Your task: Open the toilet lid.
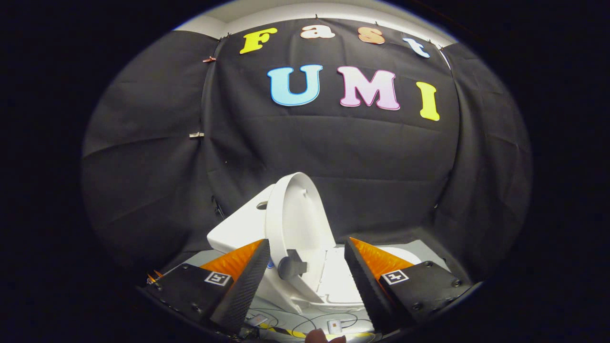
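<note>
Just short of the toilet (248, 233), gripper (307, 278) level, jaws apart, lid (302, 219) raised, seemingly untouched.

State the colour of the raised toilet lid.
White, seen in the gripper view: toilet lid.

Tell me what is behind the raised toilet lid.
The toilet lid stands upright, seen between the open gripper fingers. Behind it on one side sits the white cistern with its flush button. Beyond is black cloth wall. The rest of the cistern is hidden by the lid.
</note>
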Tool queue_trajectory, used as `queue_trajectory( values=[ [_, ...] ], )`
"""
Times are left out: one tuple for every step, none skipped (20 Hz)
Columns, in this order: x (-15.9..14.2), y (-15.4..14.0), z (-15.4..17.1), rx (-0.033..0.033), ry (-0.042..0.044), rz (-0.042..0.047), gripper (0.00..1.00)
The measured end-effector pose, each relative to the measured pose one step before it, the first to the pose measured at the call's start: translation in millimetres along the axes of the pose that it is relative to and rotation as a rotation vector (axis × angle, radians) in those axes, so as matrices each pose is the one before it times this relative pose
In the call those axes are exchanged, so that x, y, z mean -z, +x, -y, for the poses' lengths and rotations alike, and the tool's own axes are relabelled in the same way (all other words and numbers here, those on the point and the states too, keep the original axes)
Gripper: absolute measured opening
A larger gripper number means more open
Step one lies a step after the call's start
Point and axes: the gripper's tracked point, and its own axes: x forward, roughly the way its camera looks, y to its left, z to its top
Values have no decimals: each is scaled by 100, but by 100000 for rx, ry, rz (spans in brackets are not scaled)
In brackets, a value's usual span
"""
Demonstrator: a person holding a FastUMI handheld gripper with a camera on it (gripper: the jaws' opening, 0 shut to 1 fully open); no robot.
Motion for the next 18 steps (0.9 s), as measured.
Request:
queue_trajectory(
  values=[
    [-498, -505, 379, 95, 245, 1335, 98],
    [-444, -495, 414, -69, 286, 1157, 98],
    [-517, -450, 383, 38, 621, 1173, 98],
    [-440, -378, 281, -188, 414, 1303, 99],
    [-506, -377, 221, -385, 318, 1171, 99],
    [-529, -325, 120, -720, 123, 1092, 99],
    [-544, -405, 210, -169, -29, 1330, 99],
    [-531, -425, 372, 86, 93, 1212, 98],
    [-398, -337, 439, 107, -207, 1242, 98],
    [-471, -358, 389, 354, -133, 1069, 99],
    [-560, -405, 410, 221, -154, 941, 99],
    [-615, -496, 497, 147, -132, 1308, 99],
    [-569, -586, 502, 193, -198, 1278, 98],
    [-666, -469, 482, -9, -6, 1461, 98],
    [-659, -399, 459, 213, 418, 1131, 98],
    [-646, -450, 550, 109, 735, 1247, 98],
    [-704, -426, 539, 171, 675, 1338, 98],
    [-768, -345, 634, 421, 589, 1409, 98]
  ],
)
